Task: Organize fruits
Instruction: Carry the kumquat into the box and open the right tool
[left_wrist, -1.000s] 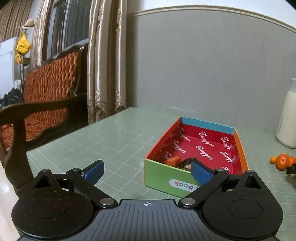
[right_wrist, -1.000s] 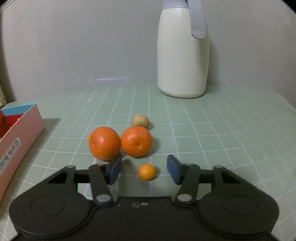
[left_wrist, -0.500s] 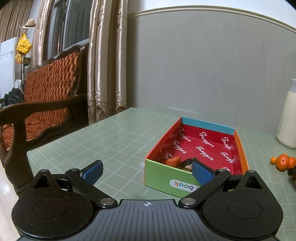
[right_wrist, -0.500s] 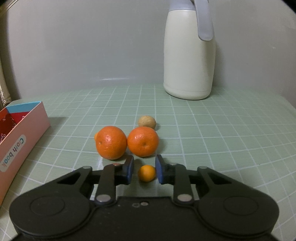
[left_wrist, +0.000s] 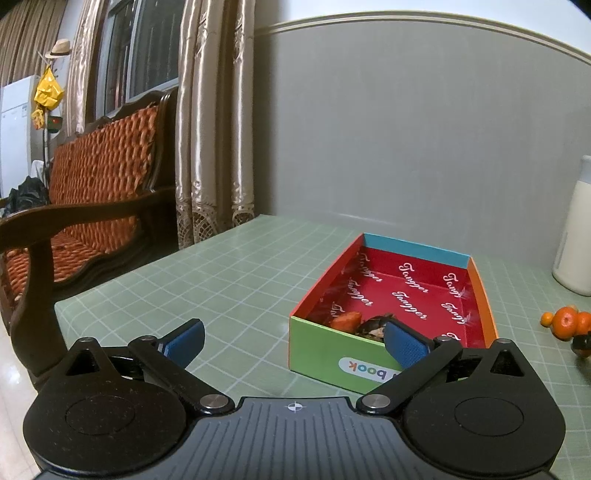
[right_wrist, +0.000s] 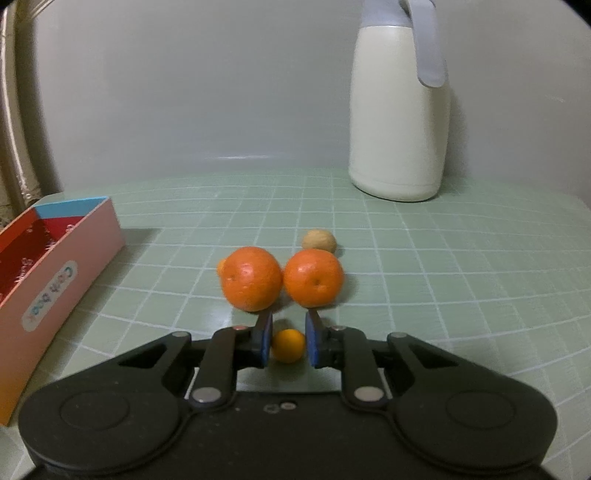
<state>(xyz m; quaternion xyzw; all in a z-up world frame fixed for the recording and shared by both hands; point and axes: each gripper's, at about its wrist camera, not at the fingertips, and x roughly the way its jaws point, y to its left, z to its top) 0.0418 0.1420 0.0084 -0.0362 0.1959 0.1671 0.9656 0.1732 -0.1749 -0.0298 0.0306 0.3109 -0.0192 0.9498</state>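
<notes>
**A:** Small round orange kumquat-like fruit (right_wrist: 288, 346) — where does it sit just now?

**B:** Between the blue pads of the right gripper (right_wrist: 289, 341), low over the pale green gridded tabletop (right_wrist: 443, 280). The jaws have just been closing on it, and both pads now appear to press its sides, so I read it as gripped. Whether it has left the table I cannot tell.

**A:** And the other fruit?

**B:** Two larger round orange mandarins (right_wrist: 251, 277) lie touching each other just beyond the fingertips, with a tan walnut-shaped thing (right_wrist: 319, 240) right behind the right-hand one. A sliver of another small orange fruit peeks out behind the left mandarin.

**A:** The left gripper (left_wrist: 295, 341)?

**B:** Its jaws stand wide apart with nothing between them, hovering before the open cardboard box with a red printed lining and a green front wall (left_wrist: 332, 363). Something reddish and something dark already lie in its near corner.

**A:** So the step?

**B:** Picking up the small fruit, I judge. Next it needs a straight lift clear of the mandarins, then a carry leftward to the box, which lies to the left of the fruit. The fruit is round and smooth, so a light squeeze could let it slip out.

**A:** Anything in the way?

**B:** The tall cream jug with a grey handle (right_wrist: 399, 122) stands well behind, out of the path.
</notes>
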